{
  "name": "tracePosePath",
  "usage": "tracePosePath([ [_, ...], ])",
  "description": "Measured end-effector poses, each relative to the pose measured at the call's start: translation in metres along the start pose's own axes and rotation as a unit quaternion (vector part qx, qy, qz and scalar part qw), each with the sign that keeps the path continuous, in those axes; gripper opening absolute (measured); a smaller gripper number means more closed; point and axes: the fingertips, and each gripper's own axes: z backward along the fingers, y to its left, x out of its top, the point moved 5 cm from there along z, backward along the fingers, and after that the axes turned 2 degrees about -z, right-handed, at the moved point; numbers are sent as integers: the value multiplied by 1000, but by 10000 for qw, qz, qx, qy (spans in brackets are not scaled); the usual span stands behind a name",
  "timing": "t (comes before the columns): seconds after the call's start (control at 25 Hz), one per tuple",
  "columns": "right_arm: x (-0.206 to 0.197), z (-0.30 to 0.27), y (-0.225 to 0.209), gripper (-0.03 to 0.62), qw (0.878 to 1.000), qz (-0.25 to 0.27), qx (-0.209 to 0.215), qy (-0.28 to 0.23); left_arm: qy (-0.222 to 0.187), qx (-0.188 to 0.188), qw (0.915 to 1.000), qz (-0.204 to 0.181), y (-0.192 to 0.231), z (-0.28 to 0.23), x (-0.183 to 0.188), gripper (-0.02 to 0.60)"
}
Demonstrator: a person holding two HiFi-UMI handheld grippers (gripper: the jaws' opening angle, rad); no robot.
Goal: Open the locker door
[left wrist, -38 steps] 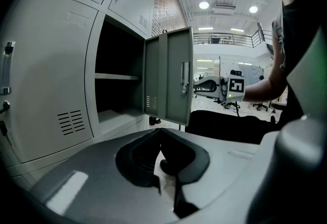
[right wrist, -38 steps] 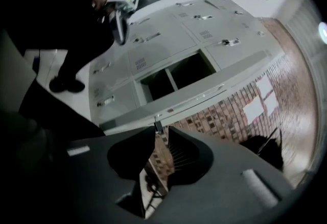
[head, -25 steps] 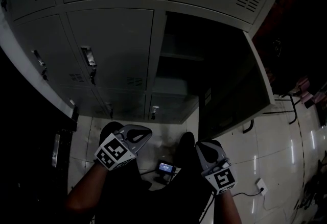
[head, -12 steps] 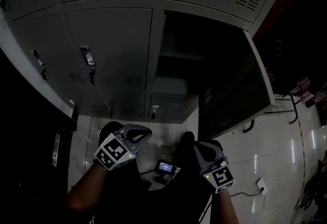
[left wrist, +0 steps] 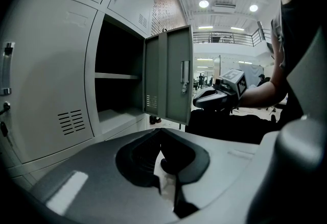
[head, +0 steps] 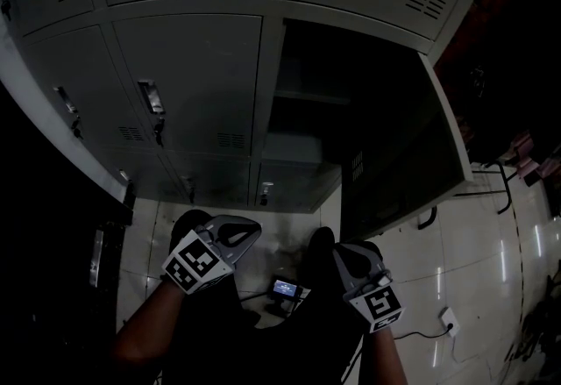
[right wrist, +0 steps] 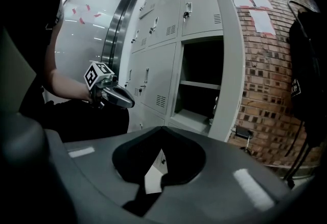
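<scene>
Locker door [head: 399,160] is sitting clear of both pairs of jaws: the left gripper [head: 241,234] is holding its jaws pressed together on nothing, and the right gripper [head: 346,260] is doing the same. Both are hovering low over the tiled floor [head: 491,260], pointing toward the lockers and well apart from them. Ahead of and above the jaws, the open compartment [head: 342,111] is showing a dark interior with 1 shelf [head: 307,96], beside a closed neighbouring locker [head: 188,85]. The door is hanging upright, its long axis vertical, hinged on the compartment's right edge and swung wide toward the person's right. It is therefore lying forward and right of the jaws, nearer the right gripper than the left. Judging from this, the opening is looking done; any further swing would be falling to the right gripper.
</scene>
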Motion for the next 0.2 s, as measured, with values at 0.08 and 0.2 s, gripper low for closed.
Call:
tracePosePath([
  [0.08,-2,0,1,2,10000,19,3,52,0,12,10000,-10,1,0,-2,12],
  [0.2,-5,-1,2,2,9999,27,20,156,10,25,10000,-6,1,0,-5,12],
])
